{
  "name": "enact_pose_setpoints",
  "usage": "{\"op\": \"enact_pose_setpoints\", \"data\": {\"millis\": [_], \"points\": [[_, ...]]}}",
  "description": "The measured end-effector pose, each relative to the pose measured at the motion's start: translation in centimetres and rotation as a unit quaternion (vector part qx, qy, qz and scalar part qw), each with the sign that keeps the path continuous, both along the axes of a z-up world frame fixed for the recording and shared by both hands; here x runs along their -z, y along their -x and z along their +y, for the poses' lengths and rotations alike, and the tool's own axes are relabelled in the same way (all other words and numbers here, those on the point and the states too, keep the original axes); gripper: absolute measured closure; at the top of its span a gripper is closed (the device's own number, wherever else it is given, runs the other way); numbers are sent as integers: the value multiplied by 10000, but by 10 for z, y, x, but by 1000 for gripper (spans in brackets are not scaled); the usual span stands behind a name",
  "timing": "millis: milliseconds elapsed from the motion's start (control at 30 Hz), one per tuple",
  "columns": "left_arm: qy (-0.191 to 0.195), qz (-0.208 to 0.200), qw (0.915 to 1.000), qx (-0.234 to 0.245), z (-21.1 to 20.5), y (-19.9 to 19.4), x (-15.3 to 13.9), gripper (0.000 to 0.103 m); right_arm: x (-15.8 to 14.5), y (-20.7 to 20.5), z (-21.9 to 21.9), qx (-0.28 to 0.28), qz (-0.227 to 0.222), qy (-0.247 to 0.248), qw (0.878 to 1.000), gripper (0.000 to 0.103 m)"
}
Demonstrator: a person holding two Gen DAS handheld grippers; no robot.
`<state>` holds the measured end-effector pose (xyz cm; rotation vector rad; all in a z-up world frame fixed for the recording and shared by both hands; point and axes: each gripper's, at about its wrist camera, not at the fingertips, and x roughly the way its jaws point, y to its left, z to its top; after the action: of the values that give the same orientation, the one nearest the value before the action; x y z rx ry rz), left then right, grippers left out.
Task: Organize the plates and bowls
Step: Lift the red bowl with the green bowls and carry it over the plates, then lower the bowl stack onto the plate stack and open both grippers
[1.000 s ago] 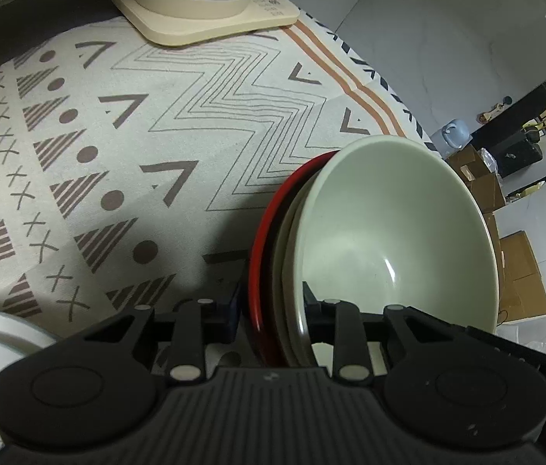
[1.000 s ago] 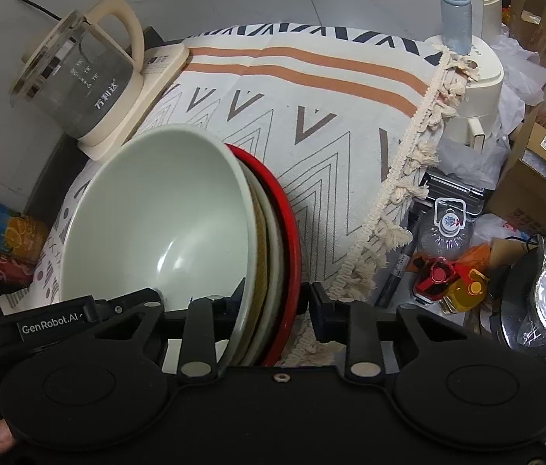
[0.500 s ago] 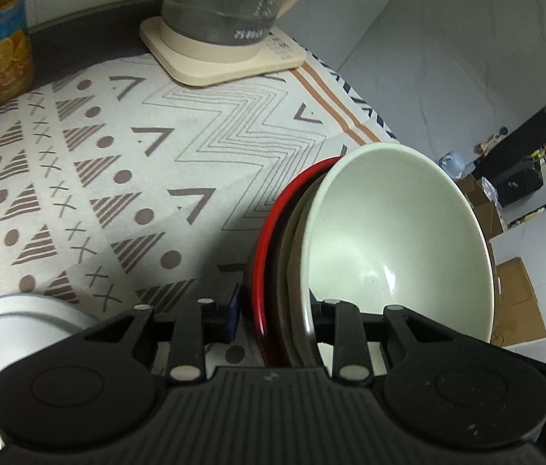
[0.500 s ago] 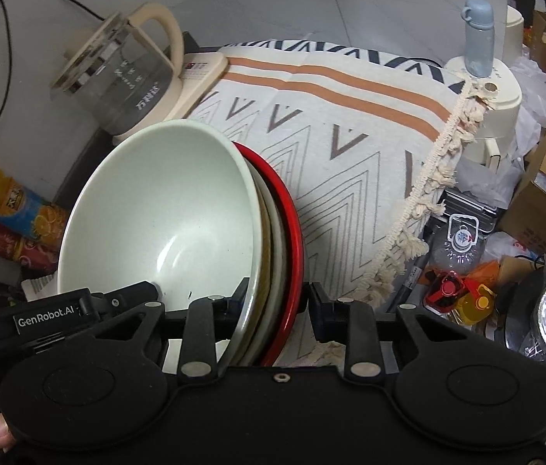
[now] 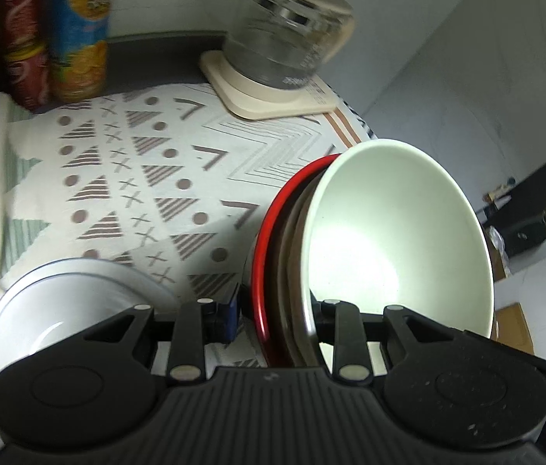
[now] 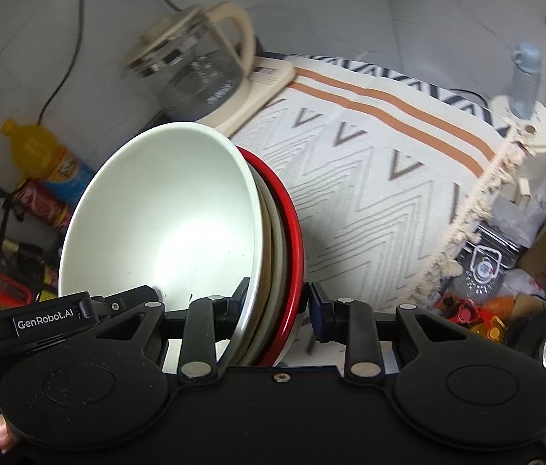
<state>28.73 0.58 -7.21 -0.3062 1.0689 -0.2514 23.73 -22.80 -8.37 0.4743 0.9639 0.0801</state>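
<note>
Fingers of both grippers clamp the same nested stack from opposite edges: the left gripper (image 5: 277, 312) pinches the rims with one pad outside the red plate (image 5: 263, 267) and the other inside the pale green bowl (image 5: 397, 240), while the right gripper (image 6: 273, 302) bites the far edge, one finger inside the bowl (image 6: 164, 213) and the other just outside the red plate (image 6: 292, 240). Between bowl and plate sit at least two more dishes, brownish and pale, though their exact number cannot be told. Held on edge between the two pairs of fingers, the stack appears raised above the patterned tablecloth (image 5: 126, 178); a grip on both sides likely keeps the loose pieces from sliding apart. Just left of the left gripper's fingers, a white bowl (image 5: 64, 302) rests on the cloth, seemingly a candidate to join the stack. Ahead of the fingers stand a glass kettle (image 5: 288, 50) on its cream base, and, further left, drink bottles (image 5: 75, 35). Right of the right gripper's fingers, the cloth's tasselled fringe (image 6: 478, 213) hangs off the table edge above floor clutter. Lowering the stack evenly looks like the next need, since a tilt could spill the bowl.
</note>
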Motion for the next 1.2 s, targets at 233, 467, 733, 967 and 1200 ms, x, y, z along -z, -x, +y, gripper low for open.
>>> {"op": "enact_pose_setpoints", "data": {"millis": [233, 467, 733, 967, 1200], "points": [[-37, -87, 9990, -428, 28, 18, -9, 75, -7, 0, 26, -461, -70, -11, 9989, 74], [-100, -113, 9962, -862, 56, 39, -12, 75, -8, 1, 52, -913, -99, -35, 9958, 74], [-183, -70, 9911, -1318, 88, 56, -11, 75, -9, 0, 85, -1425, -72, -21, 9898, 74], [-237, 31, 9861, -1642, 114, 71, -4, 75, -6, -1, 114, -1840, 1, 32, 9829, 74], [-285, 131, 9819, -1869, 129, 83, 4, 75, 0, 1, 135, -2144, 110, 122, 9766, 73]]}}
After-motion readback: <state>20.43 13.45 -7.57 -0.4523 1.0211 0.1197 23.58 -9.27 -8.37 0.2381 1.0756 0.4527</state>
